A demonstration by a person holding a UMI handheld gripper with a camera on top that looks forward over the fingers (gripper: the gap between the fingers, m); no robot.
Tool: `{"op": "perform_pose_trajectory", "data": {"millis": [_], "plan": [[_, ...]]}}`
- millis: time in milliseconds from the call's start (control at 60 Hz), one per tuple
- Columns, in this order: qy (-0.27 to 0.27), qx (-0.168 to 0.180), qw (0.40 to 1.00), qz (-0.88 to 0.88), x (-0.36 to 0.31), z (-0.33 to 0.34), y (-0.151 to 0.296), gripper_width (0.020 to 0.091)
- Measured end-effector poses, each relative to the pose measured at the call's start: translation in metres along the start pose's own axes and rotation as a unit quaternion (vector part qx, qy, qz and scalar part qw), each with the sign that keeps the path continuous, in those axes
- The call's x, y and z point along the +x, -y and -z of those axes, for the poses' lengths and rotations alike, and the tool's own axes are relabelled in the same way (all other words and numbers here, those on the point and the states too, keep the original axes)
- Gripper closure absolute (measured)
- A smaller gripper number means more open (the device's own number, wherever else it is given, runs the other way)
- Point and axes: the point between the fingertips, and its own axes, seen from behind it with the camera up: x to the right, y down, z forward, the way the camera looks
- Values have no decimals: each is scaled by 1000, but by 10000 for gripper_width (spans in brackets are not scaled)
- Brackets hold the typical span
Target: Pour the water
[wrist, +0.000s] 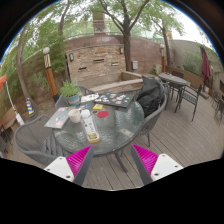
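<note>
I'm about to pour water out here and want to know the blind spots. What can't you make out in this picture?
Gripper view only:
- Bottle on the glass table: too small to tell its fill or whether it is capped.
- Cup near it: contents too small to see.
- Items on the table's far side: too small to identify.
- Gripper: open, holding nothing.

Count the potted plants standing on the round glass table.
1: a leafy green potted plant at the far side of the round glass table, beyond the open tool. Others could be hidden among the clutter.
</note>
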Motion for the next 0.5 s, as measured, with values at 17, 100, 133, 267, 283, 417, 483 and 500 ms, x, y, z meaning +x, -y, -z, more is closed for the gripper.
{"op": "perform_pose_trajectory", "data": {"millis": [17, 100, 133, 267, 283, 417, 483, 500], "plan": [[3, 3, 1000, -2, -2, -1, 2, 269], [7, 11, 1000, -3, -8, -3, 9, 270], [6, 12, 1000, 1, -16, -1, 15, 270], [9, 12, 1000, 17, -33, 6, 22, 271], [10, 12, 1000, 18, -34, 6, 21, 271], [13, 6, 1000, 28, -44, 6, 14, 272], [12, 1, 1000, 29, -49, 3, 7, 271], [13, 0, 1000, 29, -51, 3, 5, 271]]}}
